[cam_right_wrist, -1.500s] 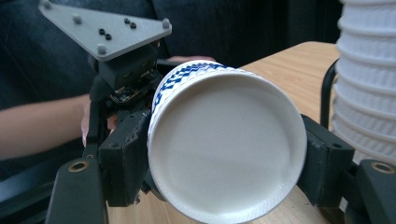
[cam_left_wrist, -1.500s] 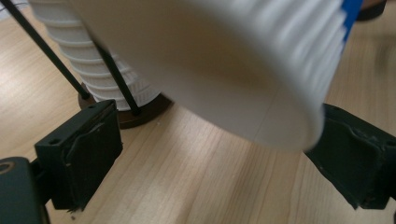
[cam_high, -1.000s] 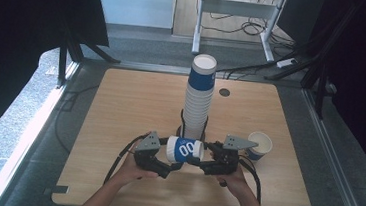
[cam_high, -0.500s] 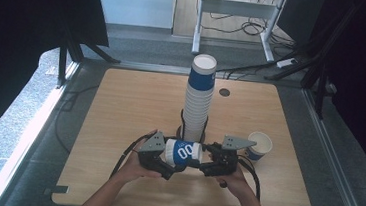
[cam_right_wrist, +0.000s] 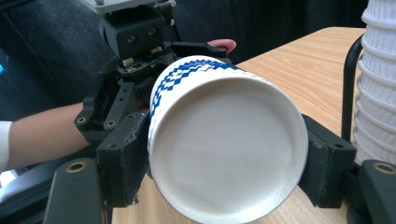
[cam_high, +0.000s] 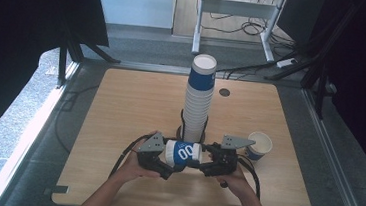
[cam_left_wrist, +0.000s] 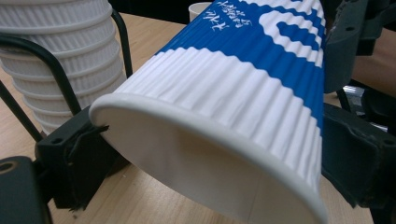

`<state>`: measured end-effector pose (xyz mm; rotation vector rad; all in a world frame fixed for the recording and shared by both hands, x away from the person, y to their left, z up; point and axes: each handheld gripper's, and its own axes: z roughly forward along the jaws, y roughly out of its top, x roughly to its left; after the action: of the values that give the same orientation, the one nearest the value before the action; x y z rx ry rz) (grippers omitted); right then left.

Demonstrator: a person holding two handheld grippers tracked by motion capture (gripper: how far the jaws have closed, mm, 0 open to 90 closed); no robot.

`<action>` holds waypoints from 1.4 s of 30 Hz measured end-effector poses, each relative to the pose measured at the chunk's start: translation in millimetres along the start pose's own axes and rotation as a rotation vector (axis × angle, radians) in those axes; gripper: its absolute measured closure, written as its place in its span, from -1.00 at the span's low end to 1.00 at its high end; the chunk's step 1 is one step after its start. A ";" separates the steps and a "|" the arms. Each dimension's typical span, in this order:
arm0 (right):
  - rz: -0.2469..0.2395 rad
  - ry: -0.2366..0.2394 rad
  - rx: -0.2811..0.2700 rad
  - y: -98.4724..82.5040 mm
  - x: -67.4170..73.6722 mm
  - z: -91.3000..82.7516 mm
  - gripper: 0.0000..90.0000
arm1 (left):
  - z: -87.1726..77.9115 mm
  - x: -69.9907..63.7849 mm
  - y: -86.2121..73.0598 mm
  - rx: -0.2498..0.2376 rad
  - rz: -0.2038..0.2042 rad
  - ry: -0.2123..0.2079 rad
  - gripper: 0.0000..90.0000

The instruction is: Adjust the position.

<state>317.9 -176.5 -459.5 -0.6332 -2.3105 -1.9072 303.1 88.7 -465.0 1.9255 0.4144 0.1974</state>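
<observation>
The paper cup [cam_high: 183,151] lies on its side just above the counter [cam_high: 120,107], at about 6 o'clock from the tall stack of cups [cam_high: 198,102], spanned between the two claws. It is ribbed, white toward the rim with a blue band and white lettering; in the left gripper view its open mouth [cam_left_wrist: 210,172] faces the camera, and in the right gripper view its flat white base [cam_right_wrist: 229,151] does.

The right claw [cam_high: 207,161] is clamped on the base end, its jaws having just eased apart slightly with the cup between them. The left claw [cam_high: 166,158] straddles the rim end, jaws just closing in; the pads touch the rim, though firm pressure is hard to judge. Held at both ends like this, the cup looks mid-handover or being pulled apart from a nested one.

At 3 o'clock a single upright cup [cam_high: 259,146] stands near the right hand [cam_high: 237,180].
</observation>
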 end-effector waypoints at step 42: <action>-0.053 -0.008 -0.002 3.0 2.8 -5.0 -0.36 | -12.4 8.3 5.0 -0.043 -0.025 -0.067 -0.84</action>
<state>315.4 -180.1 -454.8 -0.5859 -2.3535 -1.9336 307.7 100.8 -456.1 1.8785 0.3871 0.1239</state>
